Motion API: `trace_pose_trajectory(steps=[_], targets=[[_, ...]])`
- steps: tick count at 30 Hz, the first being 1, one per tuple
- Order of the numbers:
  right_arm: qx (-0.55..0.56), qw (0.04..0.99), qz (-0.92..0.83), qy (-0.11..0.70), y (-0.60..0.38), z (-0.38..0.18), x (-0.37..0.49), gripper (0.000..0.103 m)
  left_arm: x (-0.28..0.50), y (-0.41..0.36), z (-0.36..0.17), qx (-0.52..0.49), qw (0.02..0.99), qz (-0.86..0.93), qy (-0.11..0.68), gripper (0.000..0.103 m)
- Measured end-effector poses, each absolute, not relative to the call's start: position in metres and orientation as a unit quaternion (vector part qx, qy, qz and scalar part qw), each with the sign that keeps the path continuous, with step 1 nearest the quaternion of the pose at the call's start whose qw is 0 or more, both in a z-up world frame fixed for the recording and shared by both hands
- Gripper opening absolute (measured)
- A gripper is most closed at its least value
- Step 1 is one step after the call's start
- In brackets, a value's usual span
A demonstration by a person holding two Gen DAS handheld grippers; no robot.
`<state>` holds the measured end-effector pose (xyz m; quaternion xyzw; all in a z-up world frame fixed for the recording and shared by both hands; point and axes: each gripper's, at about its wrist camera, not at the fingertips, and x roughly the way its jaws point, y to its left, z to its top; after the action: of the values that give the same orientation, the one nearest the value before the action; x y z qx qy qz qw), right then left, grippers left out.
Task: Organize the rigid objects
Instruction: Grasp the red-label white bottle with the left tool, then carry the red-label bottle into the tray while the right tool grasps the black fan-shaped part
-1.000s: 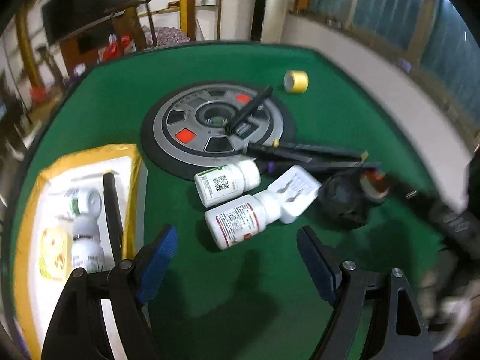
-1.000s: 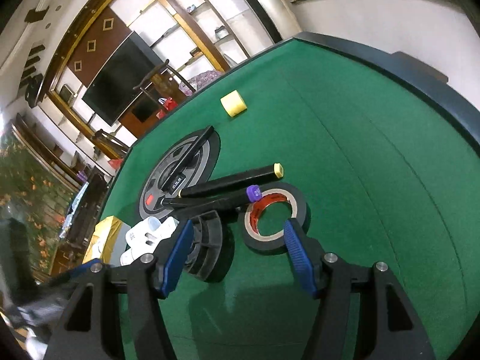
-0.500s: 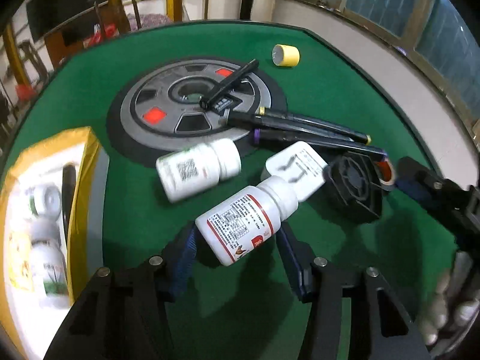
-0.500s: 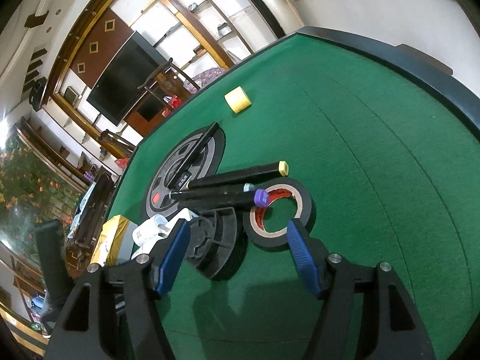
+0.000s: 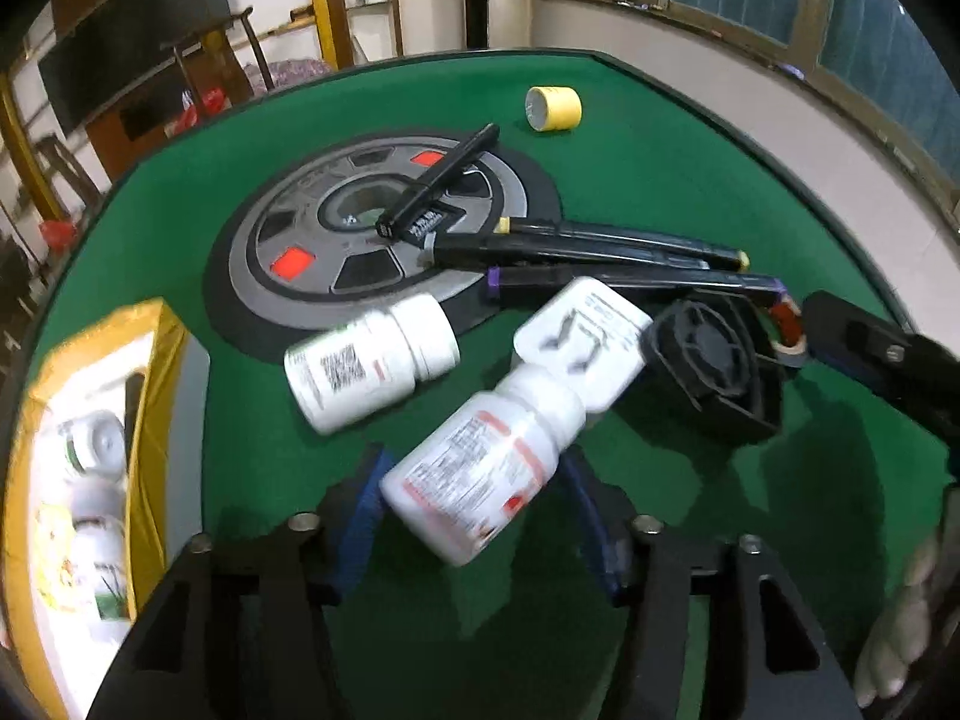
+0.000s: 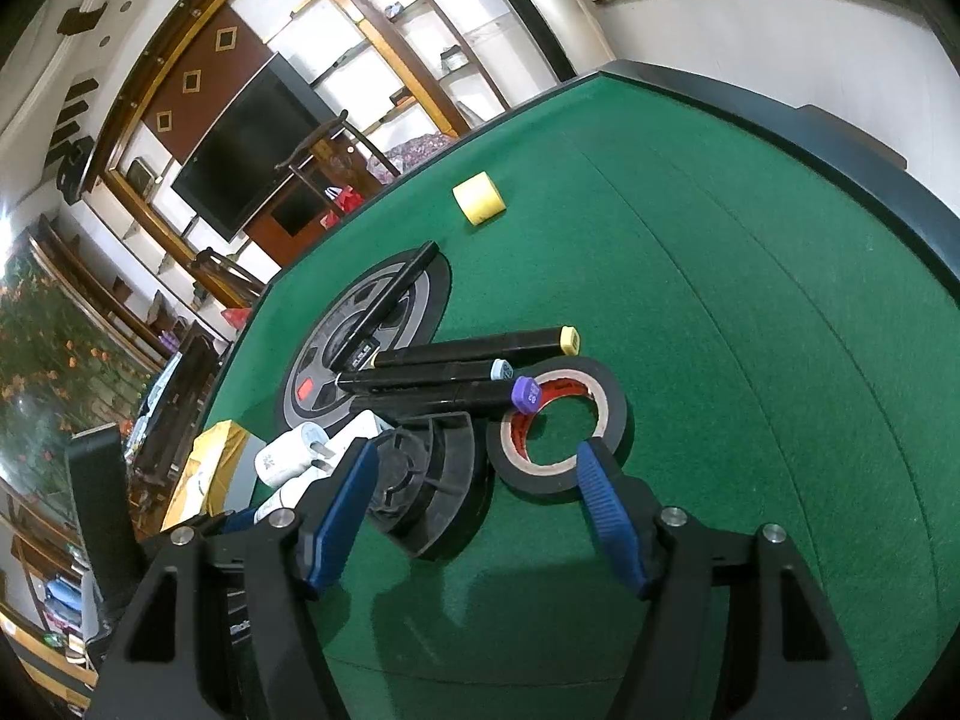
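1. A white pill bottle with a red-trimmed label (image 5: 480, 468) lies tilted between the blue pads of the left gripper (image 5: 474, 516); the pads sit against its lower body on both sides, so the gripper is closed onto it at roughly half its spread. The bottle is blurred.
2. Its cap end touches a white plug adapter (image 5: 585, 339) lying on the green bench (image 5: 660, 180).
3. Just to the left lies a second white bottle (image 5: 372, 360) on its side, cap pointing right, partly on the edge of a round grey-and-black disc mat (image 5: 312, 252) with red patches.
4. A black pen (image 5: 441, 180) lies across the disc; three black markers (image 5: 618, 252) lie side by side at its right edge, with yellow, pale blue and purple caps.
5. A black fan (image 6: 429, 480) stands on edge near the adapter, next to a roll of black tape (image 6: 558, 426) lying flat; the purple marker cap rests on the roll's rim.
6. The right gripper (image 6: 480, 498) is moderately open and holds nothing: its left pad is beside the fan, its right pad over the tape roll's near rim. Whether it touches either, I cannot tell.
7. A yellow tape roll (image 5: 553, 109) lies apart, far across the bench.
8. At the left bench edge a yellow-rimmed box (image 5: 150, 420) holds more white bottles (image 5: 96, 450).
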<state>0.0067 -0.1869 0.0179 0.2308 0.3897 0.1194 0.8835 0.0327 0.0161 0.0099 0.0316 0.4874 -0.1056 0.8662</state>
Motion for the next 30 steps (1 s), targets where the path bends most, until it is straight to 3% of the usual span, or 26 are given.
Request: trace_pose_trajectory(steps=[15, 23, 30], targets=[[0.264, 0.879, 0.094, 0.386, -0.204, 0.014, 0.010, 0.068, -0.054, 0.086, 0.057, -0.141, 0.875, -0.170, 0.432, 0.055], [0.149, 0.899, 0.125, 0.392, -0.155, 0.027, 0.004, 0.068, -0.104, 0.183, 0.071, -0.204, 0.894, -0.100, 0.385, 0.055], [0.009, 0.899, 0.101, 0.426, -0.105, 0.023, 0.015, 0.068, -0.129, 0.254, 0.051, -0.249, 0.892, -0.030, 0.376, 0.055]])
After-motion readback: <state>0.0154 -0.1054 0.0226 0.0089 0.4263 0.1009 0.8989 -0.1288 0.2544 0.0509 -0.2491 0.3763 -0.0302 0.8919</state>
